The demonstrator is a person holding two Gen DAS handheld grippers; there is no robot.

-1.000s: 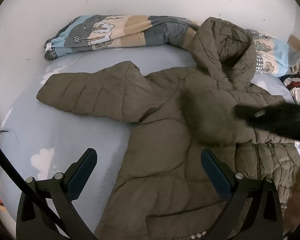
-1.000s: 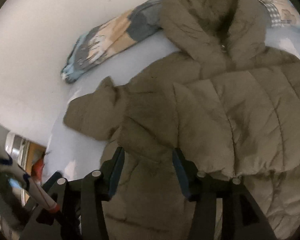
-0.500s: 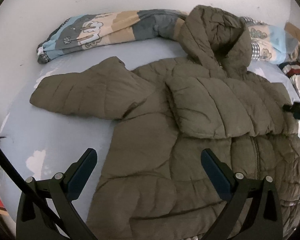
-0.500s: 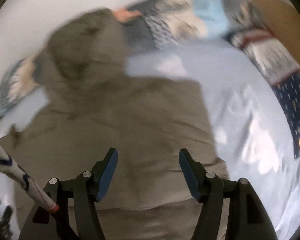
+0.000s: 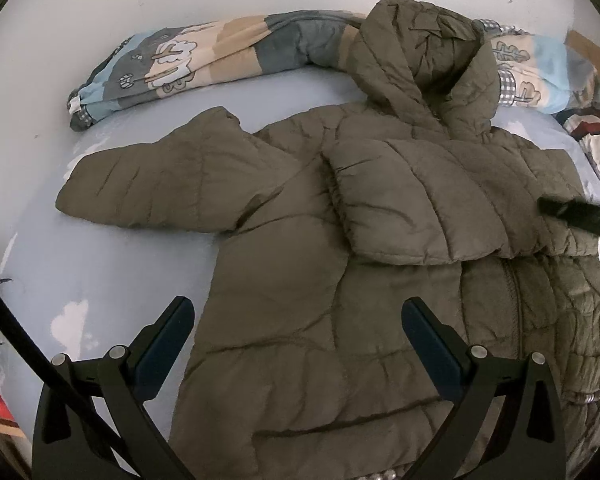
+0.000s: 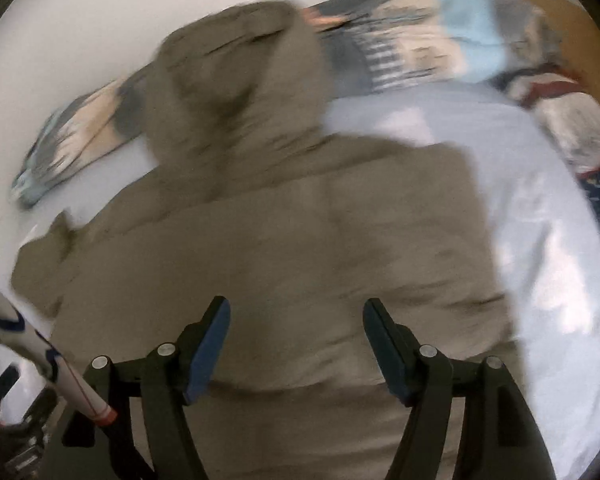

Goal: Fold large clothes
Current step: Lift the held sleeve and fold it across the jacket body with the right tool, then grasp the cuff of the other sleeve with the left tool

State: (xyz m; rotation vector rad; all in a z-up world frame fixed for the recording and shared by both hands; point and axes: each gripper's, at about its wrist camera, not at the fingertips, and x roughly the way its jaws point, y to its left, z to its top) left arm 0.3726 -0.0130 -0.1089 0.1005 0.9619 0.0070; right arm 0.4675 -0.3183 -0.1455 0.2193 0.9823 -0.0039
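An olive puffer jacket lies front up on a light blue bed sheet, hood towards the wall. One sleeve is folded across the chest; the other sleeve lies spread out to the left. My left gripper hangs open over the lower front, nothing between its fingers. My right gripper hovers over the jacket in a blurred view, its jaws opening and empty. One dark fingertip of it shows at the right edge of the left wrist view.
A rolled patterned quilt lies along the white wall behind the hood. More patterned bedding is piled at the right, by a brown board. Bare sheet lies right of the jacket. A black cable crosses the lower left.
The right gripper let go of the sleeve folded over the chest, drew back to the right and widened its jaws. The left gripper shifted slightly at first, then held still.
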